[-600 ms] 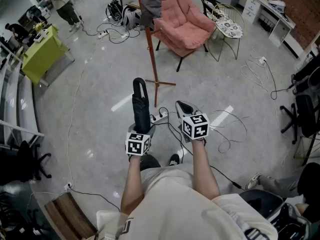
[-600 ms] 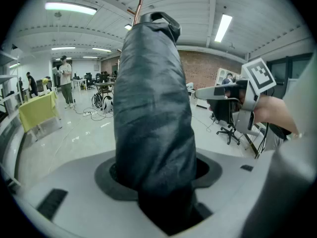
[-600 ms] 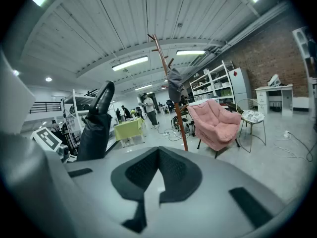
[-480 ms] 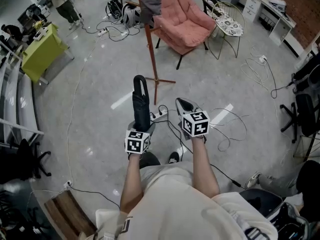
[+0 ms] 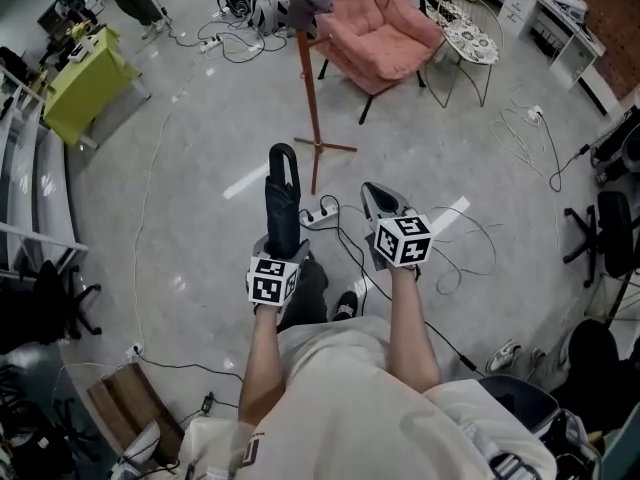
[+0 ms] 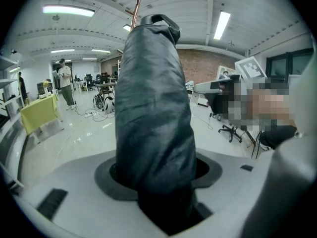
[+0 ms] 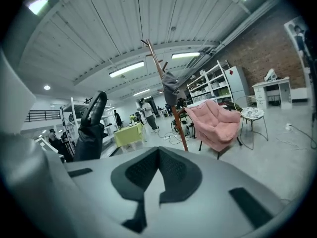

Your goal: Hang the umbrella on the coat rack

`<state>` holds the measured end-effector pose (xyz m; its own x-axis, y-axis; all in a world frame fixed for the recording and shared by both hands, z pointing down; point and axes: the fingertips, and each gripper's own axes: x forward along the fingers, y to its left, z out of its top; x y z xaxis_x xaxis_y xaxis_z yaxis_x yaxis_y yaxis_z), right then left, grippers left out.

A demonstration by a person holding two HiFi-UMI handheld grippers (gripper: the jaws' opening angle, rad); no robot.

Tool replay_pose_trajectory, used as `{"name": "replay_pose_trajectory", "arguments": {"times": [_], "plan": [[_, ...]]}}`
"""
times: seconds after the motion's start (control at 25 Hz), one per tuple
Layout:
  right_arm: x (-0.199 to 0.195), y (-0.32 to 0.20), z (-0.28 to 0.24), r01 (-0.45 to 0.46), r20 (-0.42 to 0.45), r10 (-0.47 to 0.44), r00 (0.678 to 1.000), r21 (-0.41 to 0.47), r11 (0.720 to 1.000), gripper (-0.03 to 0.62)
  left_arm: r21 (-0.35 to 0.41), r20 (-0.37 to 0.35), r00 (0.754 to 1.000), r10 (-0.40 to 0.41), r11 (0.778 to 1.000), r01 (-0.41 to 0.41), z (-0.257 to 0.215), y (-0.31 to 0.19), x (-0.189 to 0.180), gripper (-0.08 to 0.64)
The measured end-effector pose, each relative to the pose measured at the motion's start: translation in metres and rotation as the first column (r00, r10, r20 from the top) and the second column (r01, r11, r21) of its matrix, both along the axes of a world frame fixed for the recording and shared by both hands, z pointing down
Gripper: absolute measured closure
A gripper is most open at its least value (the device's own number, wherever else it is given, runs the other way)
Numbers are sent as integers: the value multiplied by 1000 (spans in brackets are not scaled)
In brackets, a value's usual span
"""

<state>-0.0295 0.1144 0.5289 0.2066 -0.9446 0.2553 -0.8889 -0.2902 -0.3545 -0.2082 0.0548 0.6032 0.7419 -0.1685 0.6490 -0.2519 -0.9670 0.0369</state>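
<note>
Head view downward, all share coat rack (image 5: pixel 309 88)

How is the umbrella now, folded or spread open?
Folded. The umbrella is a narrow black bundle, standing upright, clamped in the left gripper.

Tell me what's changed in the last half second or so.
The whole head view has slid: the coat rack and pink armchair sit slightly higher in frame, and more of the person's dark leg shows below the left hand-held gripper. Unchanged: it still grips the black umbrella upright; the right hand-held gripper stays empty.
</note>
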Motion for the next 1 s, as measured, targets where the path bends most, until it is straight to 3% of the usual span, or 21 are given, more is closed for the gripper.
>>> {"name": "replay_pose_trajectory", "arguments": {"times": [0.28, 0.52, 1.0], "plan": [[4, -21, 2, 41, 29, -42, 999, 24, 999, 588, -1, -31, 999, -24, 1000, 24, -2, -33, 16, 296], [33, -42, -5, 52, 21, -52, 998, 2, 999, 588, -59, -60, 998, -8, 998, 4, -9, -56, 60, 296], [93, -102, -21, 54, -39, -56, 998, -38, 998, 588, -57, -110, 994, 1, 998, -7, -25, -134, 137, 296]]}}
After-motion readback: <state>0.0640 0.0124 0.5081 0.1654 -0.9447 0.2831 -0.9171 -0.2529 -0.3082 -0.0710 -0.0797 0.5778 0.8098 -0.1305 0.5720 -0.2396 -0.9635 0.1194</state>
